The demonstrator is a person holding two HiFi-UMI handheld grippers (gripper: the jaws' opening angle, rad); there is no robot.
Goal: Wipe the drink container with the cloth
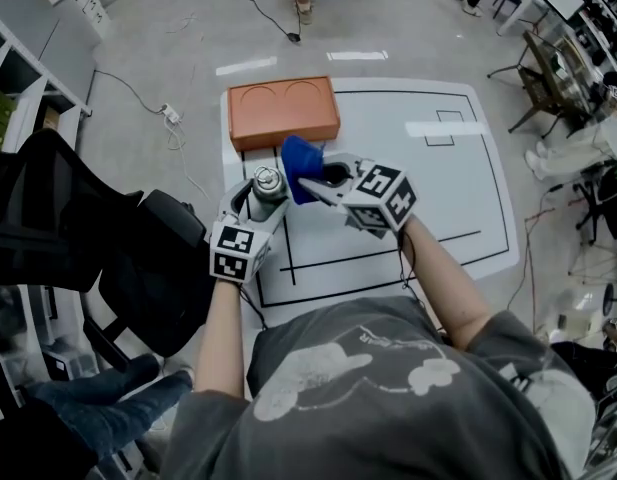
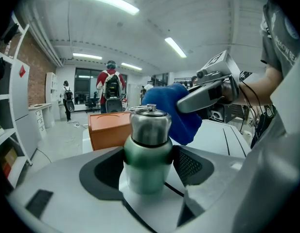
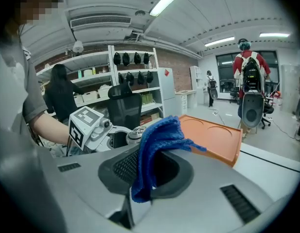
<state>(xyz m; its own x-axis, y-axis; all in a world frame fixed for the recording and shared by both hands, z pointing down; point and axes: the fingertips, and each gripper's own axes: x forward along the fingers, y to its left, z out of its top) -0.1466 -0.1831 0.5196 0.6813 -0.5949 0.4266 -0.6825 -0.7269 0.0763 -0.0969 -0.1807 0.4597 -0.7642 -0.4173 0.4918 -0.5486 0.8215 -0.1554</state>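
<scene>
A green bottle with a steel neck and cap [image 1: 267,184] [image 2: 148,149] stands upright between the jaws of my left gripper [image 1: 262,194] [image 2: 149,171], whose pads press its two sides. My right gripper [image 1: 314,180] [image 3: 150,166] is shut on a bunched blue cloth [image 1: 299,164] [image 3: 157,140]. The cloth [image 2: 176,113] hangs just right of and behind the bottle's cap; I cannot tell whether they touch. In the right gripper view only the cap [image 3: 133,132] shows, past the cloth's left edge.
An orange tray with two round hollows [image 1: 283,111] [image 2: 108,127] [image 3: 213,137] lies beyond the bottle on the white mat with black lines [image 1: 428,188]. A black office chair [image 1: 48,208] stands left of the mat. Cables run across the floor [image 1: 168,118]. People stand far off [image 2: 110,89].
</scene>
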